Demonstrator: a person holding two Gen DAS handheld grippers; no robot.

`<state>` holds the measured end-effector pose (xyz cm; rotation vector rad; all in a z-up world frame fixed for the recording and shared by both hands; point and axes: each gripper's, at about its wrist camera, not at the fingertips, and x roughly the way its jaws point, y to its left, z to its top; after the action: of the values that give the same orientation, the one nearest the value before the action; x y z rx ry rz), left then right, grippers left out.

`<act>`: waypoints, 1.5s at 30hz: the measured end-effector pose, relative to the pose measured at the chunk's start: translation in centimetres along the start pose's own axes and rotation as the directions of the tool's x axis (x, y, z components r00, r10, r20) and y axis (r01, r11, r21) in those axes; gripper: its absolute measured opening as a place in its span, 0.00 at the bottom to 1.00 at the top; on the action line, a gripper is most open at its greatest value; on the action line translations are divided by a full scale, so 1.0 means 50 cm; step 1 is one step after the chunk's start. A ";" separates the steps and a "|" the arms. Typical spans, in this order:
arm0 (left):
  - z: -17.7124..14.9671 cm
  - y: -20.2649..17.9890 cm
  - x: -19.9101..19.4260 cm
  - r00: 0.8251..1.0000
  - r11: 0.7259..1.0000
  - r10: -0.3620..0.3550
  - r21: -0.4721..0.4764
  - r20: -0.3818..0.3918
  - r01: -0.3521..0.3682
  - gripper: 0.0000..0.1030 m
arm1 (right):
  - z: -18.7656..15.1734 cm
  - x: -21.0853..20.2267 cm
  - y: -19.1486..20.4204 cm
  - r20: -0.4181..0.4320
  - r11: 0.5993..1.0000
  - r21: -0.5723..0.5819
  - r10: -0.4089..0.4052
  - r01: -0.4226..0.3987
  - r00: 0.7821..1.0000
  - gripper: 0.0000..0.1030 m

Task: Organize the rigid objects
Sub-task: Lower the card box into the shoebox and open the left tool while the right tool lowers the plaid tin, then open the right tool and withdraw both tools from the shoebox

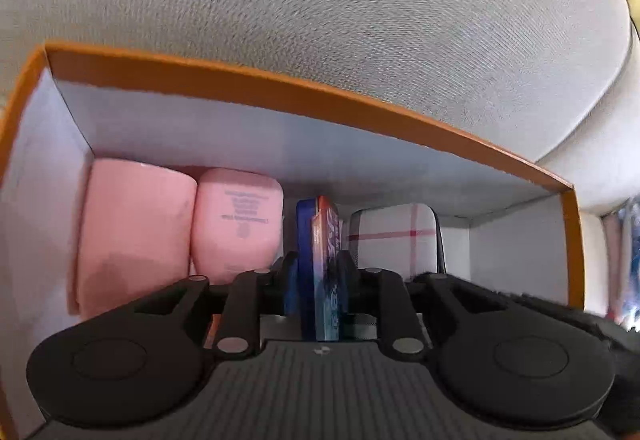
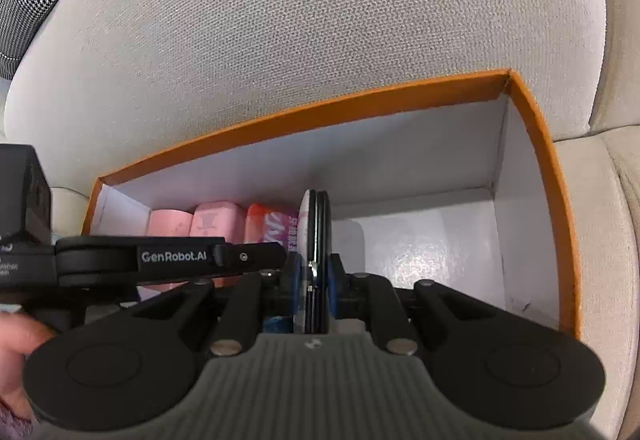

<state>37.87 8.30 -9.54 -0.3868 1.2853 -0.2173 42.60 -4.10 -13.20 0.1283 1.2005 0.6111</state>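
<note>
Your left gripper (image 1: pixel 316 272) has a flat blue-and-orange packet (image 1: pixel 325 272) upright between its jaws; they sit close on either side, but whether the pads press it cannot be told. The packet stands edge-on inside the orange box (image 1: pixel 304 96), beside two pink items (image 1: pixel 236 224) on one side and a white checked case (image 1: pixel 394 236) on the other.

Your right gripper (image 2: pixel 314 276) is clamped on a thin round disc (image 2: pixel 316 224), held on edge over the box's open half. The left gripper's body crosses the left of that view.

Step in hand, as judged: filing the packet into the row while the disc waits. Next move calls for freeing the packet without tipping it, then lowering the disc beside the row, kept vertical.

The box sits on a beige cushion (image 2: pixel 320 20).
</note>
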 end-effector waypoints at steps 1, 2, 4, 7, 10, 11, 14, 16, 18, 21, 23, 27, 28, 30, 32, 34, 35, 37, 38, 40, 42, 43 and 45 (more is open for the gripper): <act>-0.002 -0.004 -0.007 1.000 1.000 0.017 0.026 0.009 -0.017 0.28 | 0.001 0.002 0.001 0.000 1.000 -0.003 -0.001 0.001 1.000 0.13; -0.005 -0.008 -0.013 1.000 0.998 0.025 0.053 0.015 -0.026 0.28 | 0.002 0.003 0.002 -0.001 1.000 -0.004 0.001 -0.001 1.000 0.13; -0.006 -0.010 -0.025 0.999 0.994 0.046 0.100 0.019 -0.048 0.29 | 0.004 0.006 -0.001 -0.003 1.000 -0.006 0.001 -0.001 1.000 0.13; -0.017 -0.027 -0.036 0.996 0.981 0.083 0.174 0.022 -0.086 0.29 | 0.008 0.009 0.002 0.000 0.999 -0.037 -0.020 0.020 1.000 0.14; -0.034 -0.047 -0.040 0.994 0.968 0.107 0.226 0.016 -0.107 0.29 | 0.009 0.012 0.013 0.007 0.990 -0.090 -0.108 0.108 0.994 0.16; -0.042 -0.048 -0.042 0.994 0.965 0.110 0.238 0.015 -0.110 0.29 | 0.009 0.015 0.011 0.005 0.988 -0.096 -0.122 0.122 0.993 0.17; -0.063 -0.068 -0.037 0.994 0.961 0.108 0.257 0.006 -0.106 0.29 | 0.008 0.023 0.003 -0.005 0.985 -0.104 -0.138 0.137 0.990 0.21; -0.067 -0.075 -0.035 0.994 0.957 0.110 0.270 -0.007 -0.104 0.29 | 0.007 0.029 0.001 -0.011 0.982 -0.127 -0.142 0.140 0.990 0.26; -0.044 -0.066 -0.012 0.993 0.955 0.114 0.279 -0.021 -0.104 0.29 | 0.006 0.040 0.001 -0.028 0.979 -0.143 -0.148 0.142 0.989 0.33; -0.050 -0.076 0.006 0.993 0.952 0.111 0.289 -0.038 -0.096 0.29 | 0.003 0.053 -0.001 -0.038 0.980 -0.146 -0.139 0.132 0.990 0.35; -0.052 -0.084 0.019 0.992 0.947 0.121 0.303 -0.043 -0.103 0.29 | 0.006 0.059 -0.005 -0.049 0.986 -0.121 -0.124 0.118 0.991 0.35; -0.056 -0.098 0.052 0.989 0.944 0.137 0.310 -0.049 -0.115 0.29 | 0.012 0.069 -0.007 -0.044 0.989 -0.072 -0.133 0.129 0.990 0.35; -0.056 -0.099 0.056 0.989 0.944 0.141 0.309 -0.050 -0.119 0.29 | 0.011 0.071 -0.006 -0.044 0.989 -0.066 -0.137 0.134 0.990 0.35; -0.055 -0.099 0.064 0.986 0.942 0.158 0.309 -0.051 -0.135 0.29 | 0.010 0.076 -0.003 -0.041 0.988 -0.063 -0.146 0.144 0.988 0.35; -0.054 -0.105 0.075 0.985 0.941 0.164 0.309 -0.051 -0.141 0.29 | 0.009 0.082 0.001 -0.040 0.984 -0.073 -0.168 0.164 0.985 0.36; -0.054 -0.112 0.080 0.984 0.940 0.171 0.308 -0.043 -0.150 0.29 | 0.009 0.087 0.004 -0.038 0.976 -0.089 -0.201 0.197 0.979 0.41; -0.054 -0.118 0.088 0.984 0.939 0.175 0.307 -0.038 -0.155 0.29 | 0.009 0.088 0.006 -0.036 0.974 -0.095 -0.211 0.207 0.977 0.42; -0.055 -0.129 0.103 0.983 0.940 0.178 0.302 -0.040 -0.158 0.29 | 0.008 0.089 0.013 -0.030 0.969 -0.117 -0.224 0.219 0.974 0.42; -0.055 -0.133 0.105 0.984 0.942 0.175 0.297 -0.041 -0.156 0.29 | 0.008 0.088 0.022 -0.027 0.966 -0.127 -0.230 0.224 0.973 0.42; -0.060 -0.138 0.100 0.987 0.946 0.161 0.288 -0.025 -0.147 0.29 | 0.006 0.083 0.030 -0.015 0.961 -0.155 -0.236 0.231 0.972 0.41; -0.067 -0.144 0.091 0.991 0.950 0.134 0.283 0.007 -0.131 0.29 | -0.002 0.070 0.037 0.010 0.953 -0.179 -0.246 0.243 0.969 0.41; -0.072 -0.147 0.087 0.992 0.950 0.127 0.284 0.026 -0.129 0.29 | -0.006 0.061 0.041 0.022 0.953 -0.184 -0.242 0.241 0.970 0.41; -0.088 -0.143 0.072 0.991 0.950 0.115 0.285 0.071 -0.130 0.29 | -0.012 0.042 0.053 0.044 0.954 -0.195 -0.223 0.228 0.974 0.42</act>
<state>35.06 -0.25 -10.91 -0.0614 1.1994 -0.2831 41.55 -0.99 -14.08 -0.1695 1.1075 0.5233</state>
